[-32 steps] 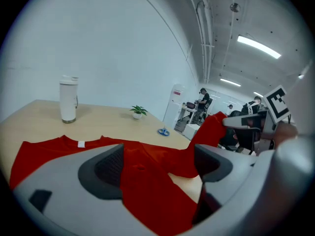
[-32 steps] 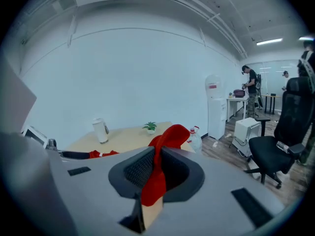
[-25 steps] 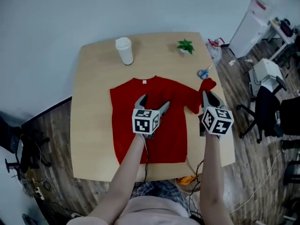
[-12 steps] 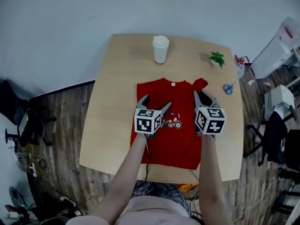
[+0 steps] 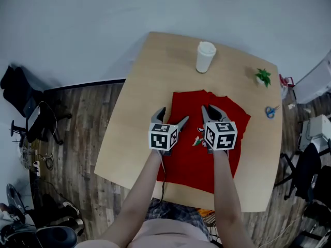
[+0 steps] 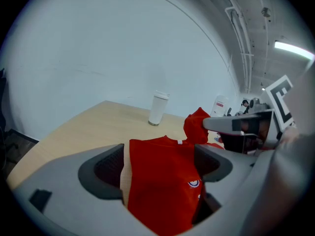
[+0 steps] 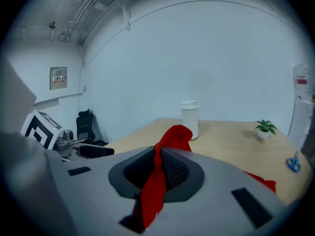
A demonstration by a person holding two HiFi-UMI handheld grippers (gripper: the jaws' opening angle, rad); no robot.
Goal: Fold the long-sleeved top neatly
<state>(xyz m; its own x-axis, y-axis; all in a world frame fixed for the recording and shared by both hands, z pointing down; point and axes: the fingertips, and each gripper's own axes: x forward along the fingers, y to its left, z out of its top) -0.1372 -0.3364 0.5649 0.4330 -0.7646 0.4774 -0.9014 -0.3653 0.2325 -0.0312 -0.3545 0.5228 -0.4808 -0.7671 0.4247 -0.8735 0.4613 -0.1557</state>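
On the left, the left claw (image 5: 173, 114) hangs above the near-left part of the red top (image 5: 234, 125). Its jaws are spread wide and have nothing in them; in the left gripper view the cloth lies flat on the worktop (image 5: 142, 97) below the gap. The top is spread across the middle and right of the worktop, collar towards the white cup (image 5: 205, 57) at the far edge.

To the right, the right claw (image 5: 211, 110) is pinched tight on a strip of red cloth, seemingly the sleeve (image 7: 174, 134), which bunches up above the pads and hangs limp below them.

The step in hand looks like bringing that sleeve in across the body. To do it well:
- Bring the free left claw down onto the body near the shoulder, so the garment is pinned and does not drag along with the sleeve
- Carry the sleeve low and lightly taut so it lands straight, not twisted or heaped
- Line it up with the side edge of the body
- Let go only once the end rests flat, and then smooth out the crease

The small plant (image 5: 263, 76) and the scissors (image 5: 270, 111) sit at the far right, apart from the cloth, so the fold need not go near them
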